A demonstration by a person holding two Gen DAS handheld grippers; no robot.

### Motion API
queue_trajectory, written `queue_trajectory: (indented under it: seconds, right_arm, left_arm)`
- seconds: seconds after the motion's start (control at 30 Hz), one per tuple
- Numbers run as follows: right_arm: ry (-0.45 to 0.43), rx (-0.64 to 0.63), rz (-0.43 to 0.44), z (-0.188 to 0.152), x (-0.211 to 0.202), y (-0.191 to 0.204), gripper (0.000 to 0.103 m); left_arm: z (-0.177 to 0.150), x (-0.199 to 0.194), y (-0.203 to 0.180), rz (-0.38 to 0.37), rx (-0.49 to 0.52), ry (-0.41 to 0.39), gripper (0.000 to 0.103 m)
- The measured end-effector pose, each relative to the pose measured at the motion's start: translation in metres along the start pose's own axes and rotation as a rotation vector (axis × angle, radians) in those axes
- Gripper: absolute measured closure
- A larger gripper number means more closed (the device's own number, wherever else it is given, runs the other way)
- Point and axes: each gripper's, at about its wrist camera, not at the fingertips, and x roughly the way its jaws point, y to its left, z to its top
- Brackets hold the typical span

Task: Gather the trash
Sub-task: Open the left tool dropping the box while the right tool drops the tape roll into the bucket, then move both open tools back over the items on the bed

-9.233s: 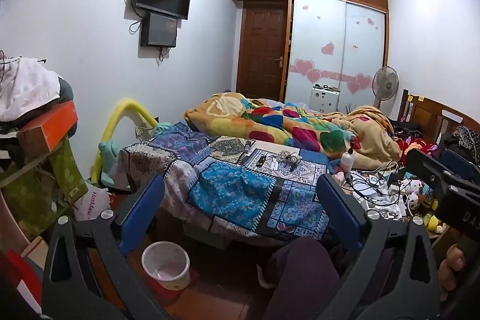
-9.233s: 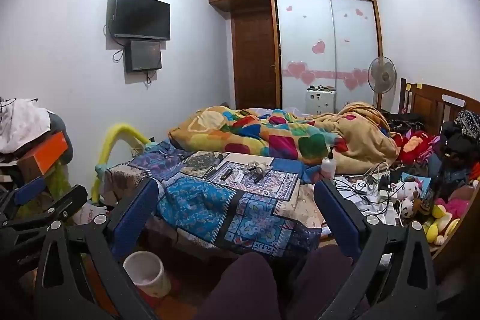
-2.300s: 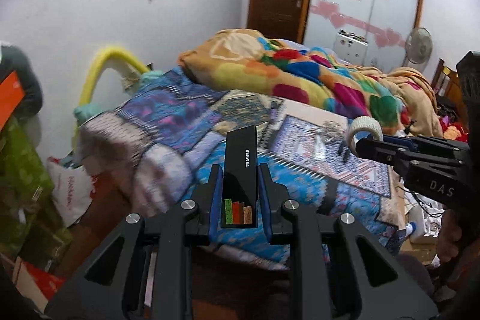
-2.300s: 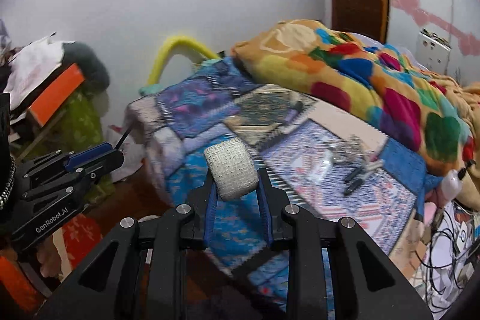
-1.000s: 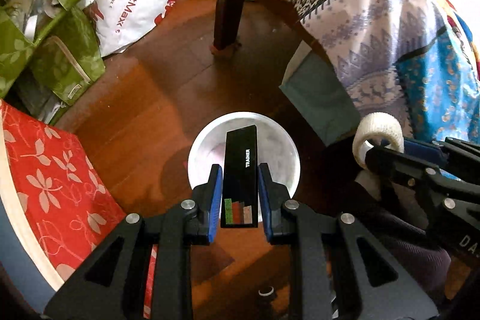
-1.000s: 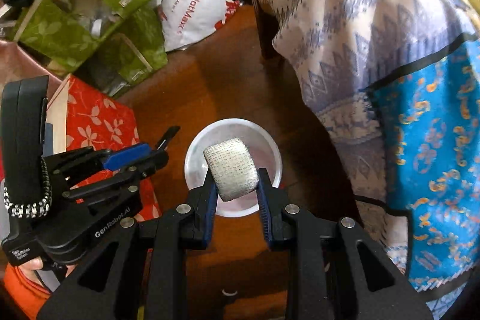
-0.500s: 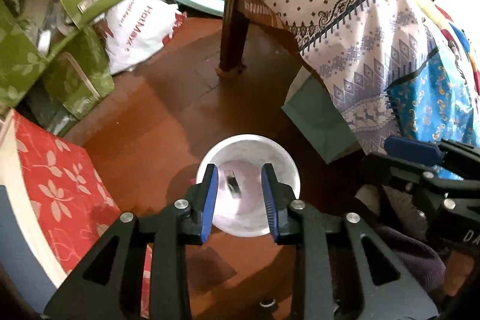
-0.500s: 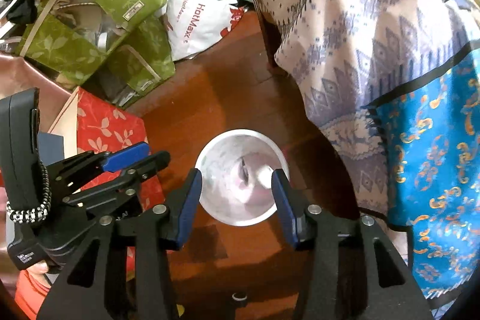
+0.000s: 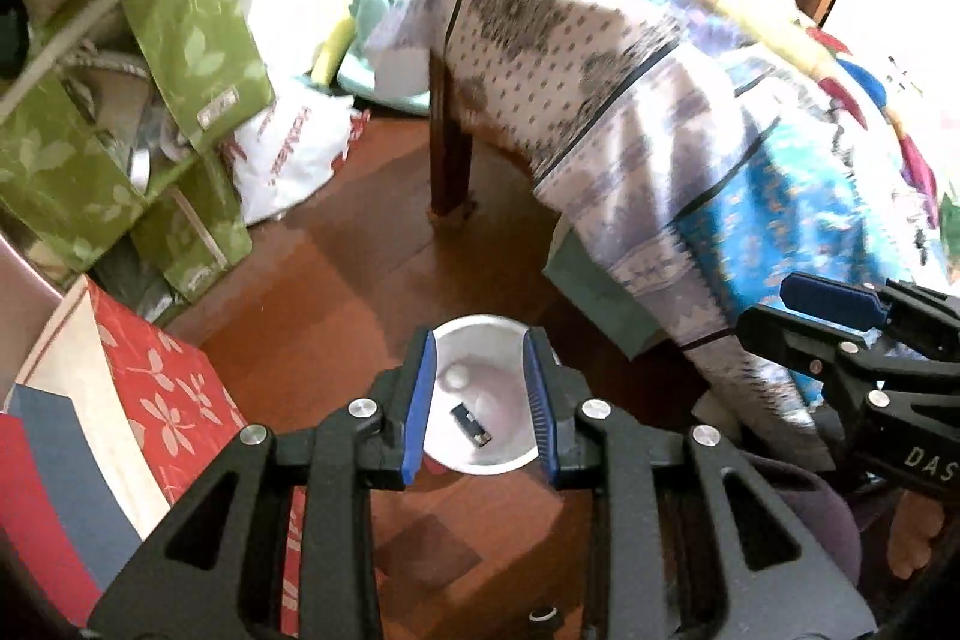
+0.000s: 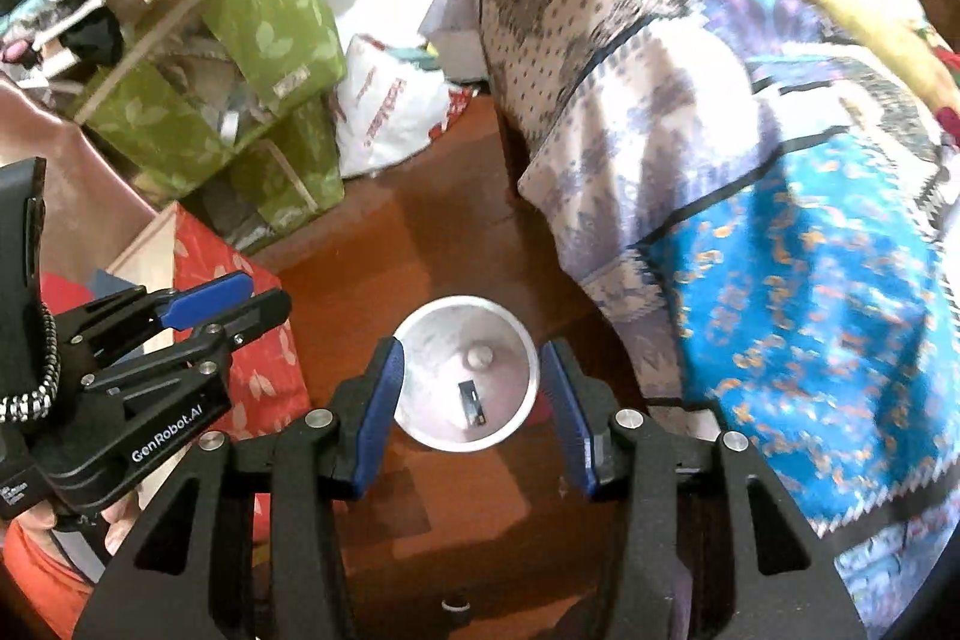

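A white trash bucket (image 9: 507,454) stands on the wooden floor beside the bed; it also shows in the right wrist view (image 10: 432,334). Inside lie a black box (image 9: 471,424) and a white tape roll (image 9: 457,373), seen also in the right wrist view as the box (image 10: 473,403) and the roll (image 10: 480,355). My left gripper (image 9: 480,400) is open and empty above the bucket. My right gripper (image 10: 474,400) is open and empty above it too. Each gripper shows in the other's view, the right (image 9: 840,316) and the left (image 10: 204,304).
A bed with a patterned blue and white cover (image 9: 690,112) hangs over the floor at right, with a dark bed leg (image 9: 450,148). Green bags (image 9: 150,100), a white plastic bag (image 9: 288,148) and a red floral box (image 9: 162,400) crowd the left.
Both grippers have tilted up a little above the bucket. The box and the tape roll, dropped half a second before, now lie at its bottom.
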Motion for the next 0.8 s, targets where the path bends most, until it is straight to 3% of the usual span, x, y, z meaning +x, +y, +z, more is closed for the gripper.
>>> queue_trajectory:
  seconds: [0.47,0.67,0.8]
  right_arm:
    - [-0.305,0.069,-0.116,-0.03,-0.14,-0.028,0.058]
    - [-0.395,0.105,-0.216,-0.049,-0.185,-0.06,0.057]
    - [-0.414,0.168,-0.288,-0.062,-0.208,-0.097,0.054]
  left_arm:
    - [0.004,-0.108,-0.083,-0.074,0.138,-0.198,0.057]
    - [0.009,-0.125,-0.142,-0.12,0.239,-0.253,0.047]
    - [0.008,-0.119,-0.188,-0.18,0.317,-0.243,0.045]
